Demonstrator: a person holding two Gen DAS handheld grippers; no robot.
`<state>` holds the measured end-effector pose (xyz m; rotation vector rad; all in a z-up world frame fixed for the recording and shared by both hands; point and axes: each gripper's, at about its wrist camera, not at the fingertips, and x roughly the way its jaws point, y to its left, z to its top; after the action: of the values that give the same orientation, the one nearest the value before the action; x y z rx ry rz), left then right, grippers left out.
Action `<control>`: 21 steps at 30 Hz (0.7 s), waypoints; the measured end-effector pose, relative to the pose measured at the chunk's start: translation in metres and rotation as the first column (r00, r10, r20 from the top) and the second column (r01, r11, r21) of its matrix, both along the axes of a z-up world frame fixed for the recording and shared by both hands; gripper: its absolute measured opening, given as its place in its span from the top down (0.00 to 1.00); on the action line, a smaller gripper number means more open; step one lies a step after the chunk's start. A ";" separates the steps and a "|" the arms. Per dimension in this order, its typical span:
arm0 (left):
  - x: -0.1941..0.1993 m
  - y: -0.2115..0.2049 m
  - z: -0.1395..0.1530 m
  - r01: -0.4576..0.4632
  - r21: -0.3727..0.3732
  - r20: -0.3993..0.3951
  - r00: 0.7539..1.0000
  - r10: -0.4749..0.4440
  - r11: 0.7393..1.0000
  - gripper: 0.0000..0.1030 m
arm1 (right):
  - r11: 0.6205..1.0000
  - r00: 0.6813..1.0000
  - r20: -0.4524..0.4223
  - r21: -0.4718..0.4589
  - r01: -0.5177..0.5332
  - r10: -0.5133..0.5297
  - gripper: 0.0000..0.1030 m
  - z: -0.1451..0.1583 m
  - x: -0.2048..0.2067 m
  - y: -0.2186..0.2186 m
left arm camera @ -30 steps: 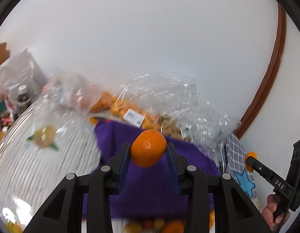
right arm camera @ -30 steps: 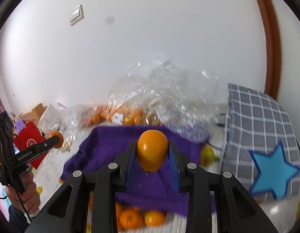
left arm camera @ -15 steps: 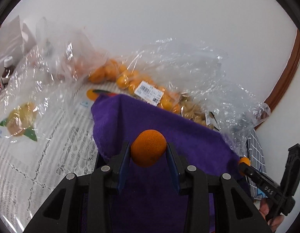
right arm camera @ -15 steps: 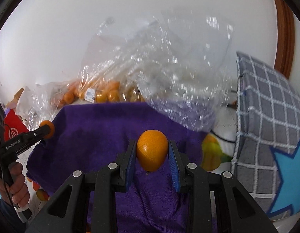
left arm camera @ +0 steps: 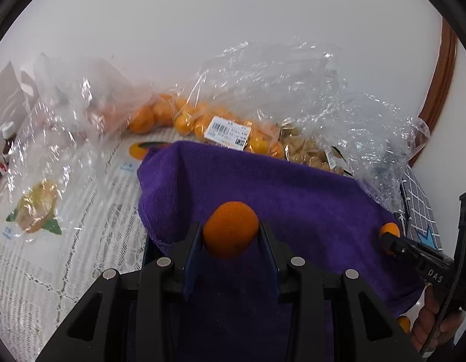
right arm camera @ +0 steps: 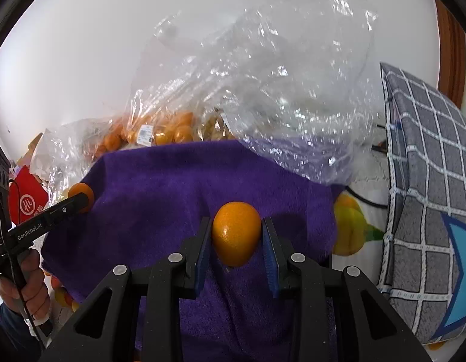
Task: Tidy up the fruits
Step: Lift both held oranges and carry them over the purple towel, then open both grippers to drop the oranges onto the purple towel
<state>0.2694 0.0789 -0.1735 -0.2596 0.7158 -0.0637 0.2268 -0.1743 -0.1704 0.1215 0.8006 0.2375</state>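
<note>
White wall behind, desk (left arm camera: 67, 259) under a lace-pattern cloth, purple towel (left arm camera: 293, 187) spread across the middle. Clear bags (left arm camera: 278, 90) of fruit along the back edge, checked box (right arm camera: 429, 166) with a blue star on the right.

Step in hand, as I read it: both fruits are carried and hang over the towel, ready to be set down. No release yet.

- Left tongs (left arm camera: 231, 235): clamped on a tangerine (left arm camera: 231, 229), blue pads pressed on both sides. Fruit sits over the near-left part of the towel; can't tell if it touches the cloth.
- Right tongs (right arm camera: 236, 238): clamped on an orange (right arm camera: 236, 232), smoother and more yellow, stem end down. It's over the middle of the towel, right of the left pair.
- Each pair shows in the other's view: right tongs at the towel's right edge, left tongs at its left edge. Well apart, no clash.

More loose fruit peeks out past the towel's near edge in the right view, low left.

Next move, my guess: lower until fruit meets towel, then open the pads just enough to let go. Towel is soft, so rolling should be limited, but both fruits are round, so place them on a flat spot, not on a fold. Keep clear of the loose bag film overhanging the towel's far right corner.
</note>
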 end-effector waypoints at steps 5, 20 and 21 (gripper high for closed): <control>0.004 0.001 -0.005 -0.005 0.018 -0.013 1.000 0.005 1.000 0.66 | 1.000 1.000 -0.016 -0.024 0.000 -0.001 0.67 -0.008 0.001 0.002; -0.005 0.001 0.003 0.012 -0.007 0.048 0.999 -0.012 1.000 0.53 | 0.999 0.999 0.044 -0.046 -0.007 0.009 0.50 -0.005 -0.007 0.007; -0.007 0.000 0.004 0.011 -0.007 0.059 0.998 -0.011 1.000 0.51 | 0.999 0.998 0.059 -0.046 -0.002 0.005 0.50 -0.003 -0.009 0.007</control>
<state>0.2624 0.0792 -0.1694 -0.2598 0.6587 -0.0842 0.2180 -0.1676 -0.1733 0.0700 0.7471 0.2251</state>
